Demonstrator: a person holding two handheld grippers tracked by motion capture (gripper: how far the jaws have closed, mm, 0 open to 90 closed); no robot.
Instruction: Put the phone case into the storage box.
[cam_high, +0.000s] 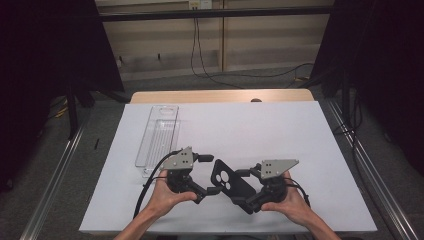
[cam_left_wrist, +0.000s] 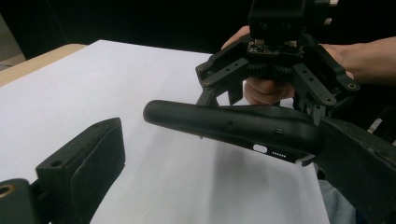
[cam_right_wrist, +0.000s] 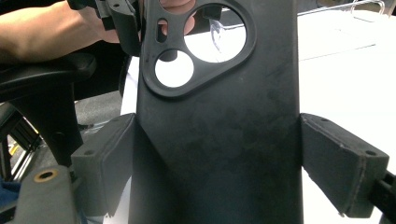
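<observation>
Right gripper (cam_high: 248, 176) fingers pinch the black phone case (cam_high: 233, 186) by its edges, lifted above the near tabletop (cam_high: 260, 125), probably so the left gripper (cam_high: 207, 174), fingers spread, can grab it.

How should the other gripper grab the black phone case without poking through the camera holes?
Best bet: pinch the phone case by its long side edges near the free end, below the camera cutout, coming in edge-on from the left. The right gripper already clamps the opposite end across its width, so that end is taken. The left gripper stands open beside it. The edges are thin and rounded, so squeeze gently.
</observation>
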